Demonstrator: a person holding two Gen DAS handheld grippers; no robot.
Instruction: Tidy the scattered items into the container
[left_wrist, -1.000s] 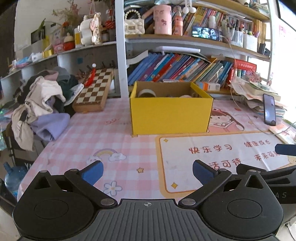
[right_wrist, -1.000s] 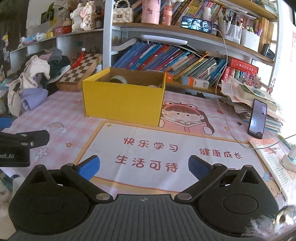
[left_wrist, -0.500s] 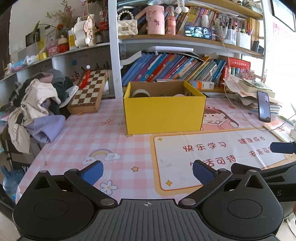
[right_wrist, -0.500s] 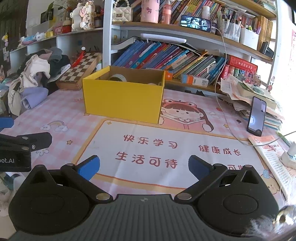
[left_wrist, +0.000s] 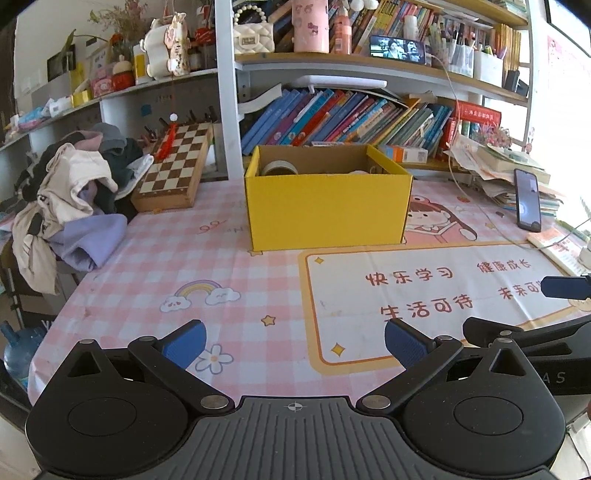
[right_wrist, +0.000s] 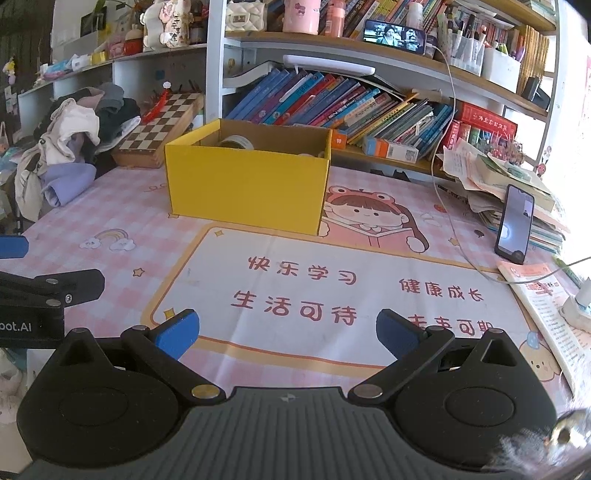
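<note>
Hovering low over the pink checkered tablecloth (left_wrist: 155, 266), the left gripper (left_wrist: 293, 341) has its blue-padded fingers spread wide, nothing between them. The right gripper (right_wrist: 287, 328) is the same: fingers apart, empty, above the white printed panel of the cloth with red Chinese characters (right_wrist: 303, 291).

The open yellow cardboard box (left_wrist: 328, 210) sits at 12 o'clock in the left wrist view and at roughly 11 o'clock in the right wrist view (right_wrist: 245, 188), well apart from both grippers. A grey roll of tape (left_wrist: 279, 168) lies inside at the box's left rear; both views catch it (right_wrist: 236, 142). Something pale shows at the box's right rear in the left view, too small to tell.

The left view shows the right gripper's black body and one blue fingertip at 3 o'clock (left_wrist: 563, 287); the right view shows the left gripper's black body at 9 o'clock (right_wrist: 48, 291).

The left view alone shows a blue water jug (left_wrist: 20, 349) below the table edge at 8 o'clock. The right view alone shows a white object on the open printed booklet (right_wrist: 543, 306) at 3 o'clock.

Both show the folding wooden chessboard (left_wrist: 173, 173) at 10 o'clock, the heap of clothes (left_wrist: 70, 199) beside it, the dark smartphone propped upright (right_wrist: 515, 225) at 2 o'clock, and the row of leaning books (left_wrist: 347, 120) behind the box.
</note>
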